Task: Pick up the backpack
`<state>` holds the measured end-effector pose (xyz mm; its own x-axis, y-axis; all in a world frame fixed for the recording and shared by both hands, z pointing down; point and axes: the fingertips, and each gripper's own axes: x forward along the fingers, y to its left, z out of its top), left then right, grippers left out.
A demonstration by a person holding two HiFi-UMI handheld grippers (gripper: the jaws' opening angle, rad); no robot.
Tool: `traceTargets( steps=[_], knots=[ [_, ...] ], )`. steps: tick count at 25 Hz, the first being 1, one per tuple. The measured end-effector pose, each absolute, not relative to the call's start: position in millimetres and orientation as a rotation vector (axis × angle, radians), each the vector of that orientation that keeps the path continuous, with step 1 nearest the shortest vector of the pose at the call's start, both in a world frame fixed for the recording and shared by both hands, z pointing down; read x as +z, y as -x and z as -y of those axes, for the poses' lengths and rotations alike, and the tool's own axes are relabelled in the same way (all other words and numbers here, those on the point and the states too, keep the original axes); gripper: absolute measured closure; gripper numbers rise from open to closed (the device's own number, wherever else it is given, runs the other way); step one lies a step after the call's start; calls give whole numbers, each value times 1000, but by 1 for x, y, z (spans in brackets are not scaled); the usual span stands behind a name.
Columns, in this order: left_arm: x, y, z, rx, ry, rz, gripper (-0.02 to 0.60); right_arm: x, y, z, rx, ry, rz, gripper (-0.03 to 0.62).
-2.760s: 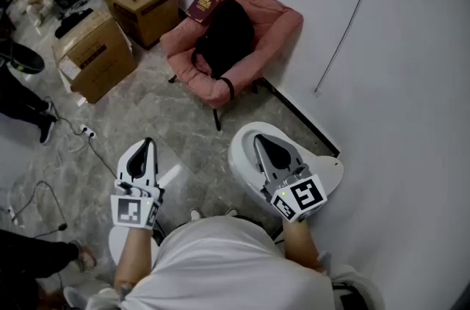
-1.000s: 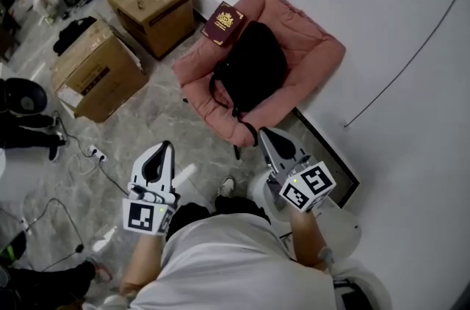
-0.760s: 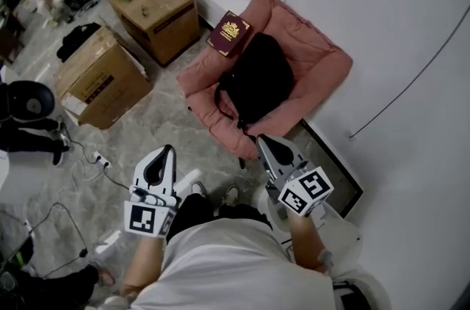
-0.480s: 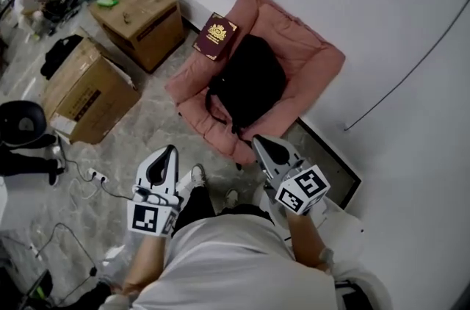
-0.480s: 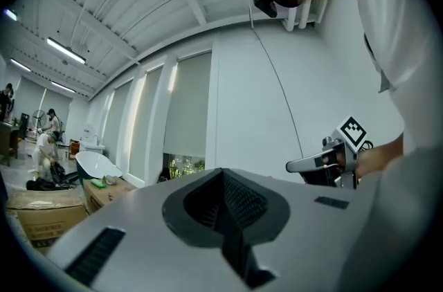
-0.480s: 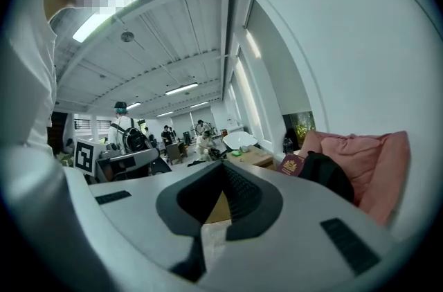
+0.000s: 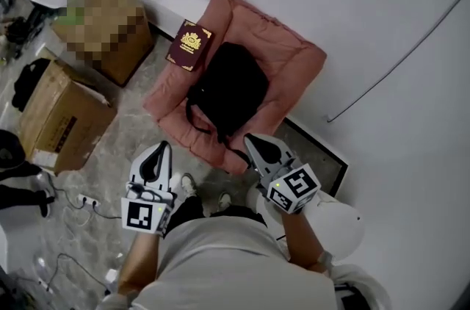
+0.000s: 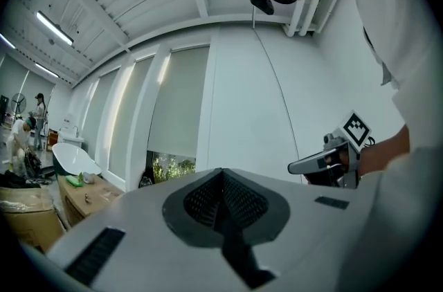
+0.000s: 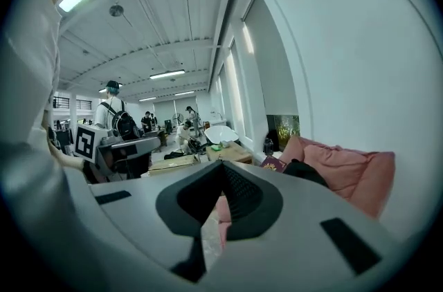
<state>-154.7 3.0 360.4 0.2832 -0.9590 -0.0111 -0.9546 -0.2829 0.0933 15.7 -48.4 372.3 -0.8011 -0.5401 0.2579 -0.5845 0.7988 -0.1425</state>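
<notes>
- Backpack (image 7: pixel 228 92): black, lying on the seat of the pink chair (image 7: pixel 297 55). A strap loops toward the chair's front edge. Neither tool touches it.
- Maroon book (image 7: pixel 189 46): rests on the chair's left armrest, just beside the backpack.
- Left gripper (image 7: pixel 159 148): jaws pressed together with nothing between them. It is held over the marble floor (image 7: pixel 125 136), left of the chair's front corner and well apart from the backpack.
- Right gripper (image 7: pixel 252 139): jaws likewise closed and empty. Its tip is near the chair's front edge, close to the strap loop. In the right gripper view the backpack lies ahead and to the right of the jaws.
- Cardboard box (image 7: pixel 55 117): stands on the floor left of the chair.
</notes>
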Motion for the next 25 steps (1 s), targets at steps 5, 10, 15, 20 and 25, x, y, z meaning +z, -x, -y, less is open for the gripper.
traceTargets(
  steps=[5, 10, 15, 20, 25],
  knots=[
    [363, 161, 25, -112, -2509, 1749, 565, 393, -22, 62, 396, -946, 2695, 574],
    [371, 163, 51, -95, -2553, 1660, 565, 412, -24, 99, 469, -1010, 2680, 572],
    [390, 159, 70, -64, -2533, 1604, 565, 459, -41, 158, 570, -1113, 2624, 483],
    [410, 151, 88, -23, -2530, 1566, 565, 513, -51, 209, 672, -1185, 2574, 472],
    [440, 142, 98, 27, -2510, 1516, 565, 559, -59, 248, 761, -1249, 2544, 429]
  ],
)
